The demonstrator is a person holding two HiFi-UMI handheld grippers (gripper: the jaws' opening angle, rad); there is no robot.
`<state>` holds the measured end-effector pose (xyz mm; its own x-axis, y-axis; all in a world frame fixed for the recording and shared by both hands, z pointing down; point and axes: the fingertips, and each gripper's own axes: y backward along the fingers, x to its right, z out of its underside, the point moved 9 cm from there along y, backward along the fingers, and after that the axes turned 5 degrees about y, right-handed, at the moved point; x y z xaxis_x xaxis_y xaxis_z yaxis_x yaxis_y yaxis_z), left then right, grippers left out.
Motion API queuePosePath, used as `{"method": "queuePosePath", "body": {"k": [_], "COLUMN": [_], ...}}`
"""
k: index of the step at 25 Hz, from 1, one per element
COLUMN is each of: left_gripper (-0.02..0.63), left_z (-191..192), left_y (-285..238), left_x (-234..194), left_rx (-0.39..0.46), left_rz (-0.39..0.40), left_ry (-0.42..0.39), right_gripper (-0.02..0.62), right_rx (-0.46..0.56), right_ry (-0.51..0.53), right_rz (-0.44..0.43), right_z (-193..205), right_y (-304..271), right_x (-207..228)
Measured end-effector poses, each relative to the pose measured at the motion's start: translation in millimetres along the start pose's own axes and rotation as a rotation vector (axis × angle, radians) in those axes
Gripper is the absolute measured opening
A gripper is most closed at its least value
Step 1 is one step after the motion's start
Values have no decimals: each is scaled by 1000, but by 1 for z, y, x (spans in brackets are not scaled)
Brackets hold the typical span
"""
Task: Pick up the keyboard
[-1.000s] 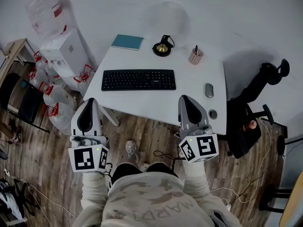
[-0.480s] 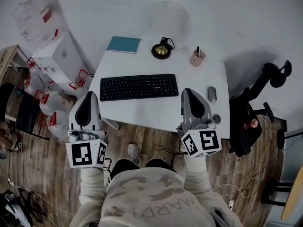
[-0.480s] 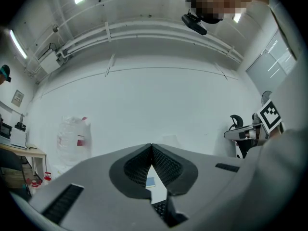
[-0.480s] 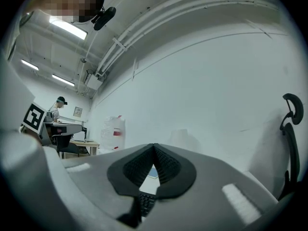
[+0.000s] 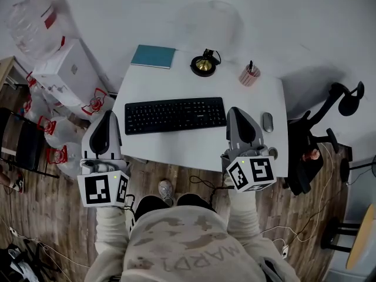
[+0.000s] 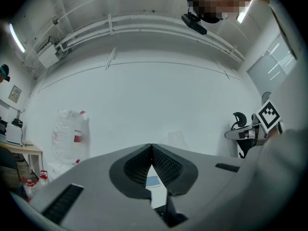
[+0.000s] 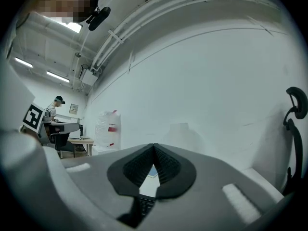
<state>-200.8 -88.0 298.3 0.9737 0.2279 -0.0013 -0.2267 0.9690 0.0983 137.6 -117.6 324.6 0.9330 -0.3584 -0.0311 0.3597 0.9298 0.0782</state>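
A black keyboard (image 5: 175, 114) lies flat on the white table (image 5: 194, 148), parallel to its front edge. My left gripper (image 5: 109, 114) hovers just off the table's left side, beside the keyboard's left end, jaws shut and empty. My right gripper (image 5: 238, 110) is over the table next to the keyboard's right end, also shut and empty. In the left gripper view the closed jaws (image 6: 151, 146) point level at the wall, with a keyboard corner (image 6: 161, 211) showing below them. The right gripper view shows its shut jaws (image 7: 154, 146) with keyboard keys (image 7: 144, 203) beneath.
A teal notebook (image 5: 153, 56), a round black-and-gold object (image 5: 204, 64) and a pen cup (image 5: 249, 75) sit along the table's far side. A mouse (image 5: 268, 121) lies right of the right gripper. A black chair (image 5: 317, 134) stands at the right; white boxes and bags (image 5: 64, 69) at the left.
Both grippers have moved forward from over the floor up to the table, level with the keyboard's ends. Both stayed shut.
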Motion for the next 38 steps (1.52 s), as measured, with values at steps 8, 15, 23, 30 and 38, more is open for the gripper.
{"method": "queuePosePath", "body": {"k": [8,15,23,30,38], "left_gripper": [6,6,6,6,6], "left_z": [14,34,69,103,145], "left_y": [-21,-37,-52,-65,-76], "left_x": [-29,-49,-63,-65,-60], "left_rx": [-28,-93,-192,-321,-450], "left_rz": [6,18,-26,-61,-89], "left_ry": [19,37,96,106,151], "right_gripper": [11,11,11,11,11], "right_rx": [-41,-97,-204,-301,-400], "right_ry": [-11,-33,-52,-74,-103], "right_rz": [13,20,17,-1,-22], "right_z": [12,31,66,97,131], "right_y": [-29,-50,-68,-87,-98], "right_x": [-3,-2,12,31,46]}}
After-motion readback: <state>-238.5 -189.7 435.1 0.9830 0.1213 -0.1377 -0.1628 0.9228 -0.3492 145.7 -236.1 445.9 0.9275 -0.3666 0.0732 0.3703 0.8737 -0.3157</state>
